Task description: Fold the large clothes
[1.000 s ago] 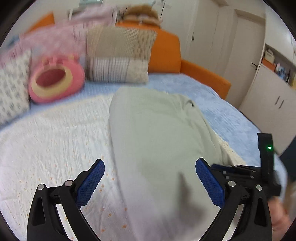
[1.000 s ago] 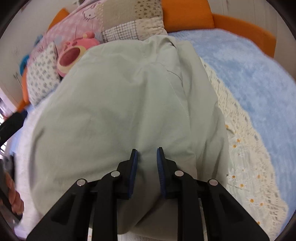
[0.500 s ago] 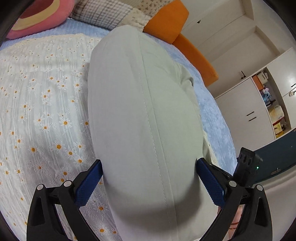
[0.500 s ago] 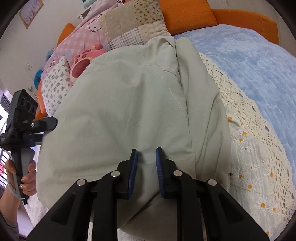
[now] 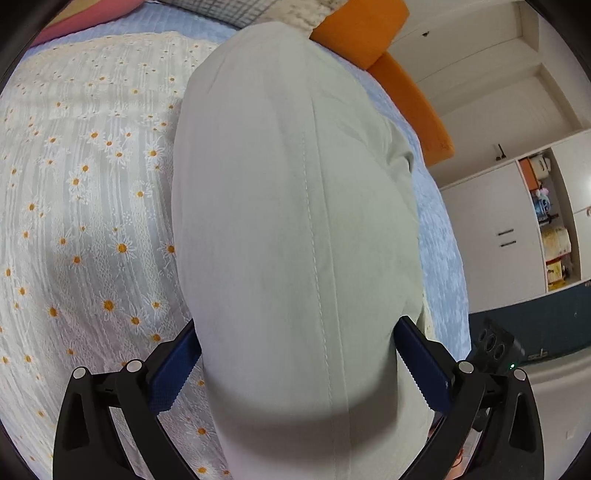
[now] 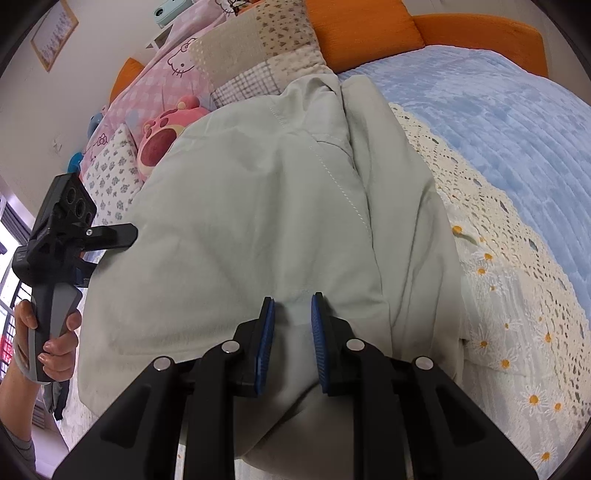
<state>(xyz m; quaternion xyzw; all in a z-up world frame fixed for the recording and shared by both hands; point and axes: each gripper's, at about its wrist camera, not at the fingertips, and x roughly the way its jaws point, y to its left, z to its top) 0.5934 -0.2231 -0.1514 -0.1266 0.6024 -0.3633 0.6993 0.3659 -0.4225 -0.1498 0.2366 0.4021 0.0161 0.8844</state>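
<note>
A large pale green garment (image 5: 295, 221) lies lengthwise on the bed, with a stitched seam down its middle. My left gripper (image 5: 299, 362) stands open, its blue fingers (image 5: 177, 365) wide apart on either side of the garment's near end. In the right wrist view the same garment (image 6: 258, 206) spreads ahead, folded over itself with a pocket seam showing. My right gripper (image 6: 291, 325) is shut on a small bunch of cloth at the near edge. The left gripper's body (image 6: 66, 236) shows at the garment's left edge, held by a hand (image 6: 55, 339).
The garment rests on a white daisy-print cover (image 5: 74, 221) with a lace edge, over a blue blanket (image 6: 498, 110). Patchwork pillows (image 6: 258, 48) and a pink plush (image 6: 166, 136) lean on the orange headboard (image 5: 369, 33). White cupboards (image 5: 491, 221) stand to the right.
My left gripper has sunk and tipped down toward the garment's near end, which now lies between its open fingers. The right gripper has kept its hold and barely moved.
</note>
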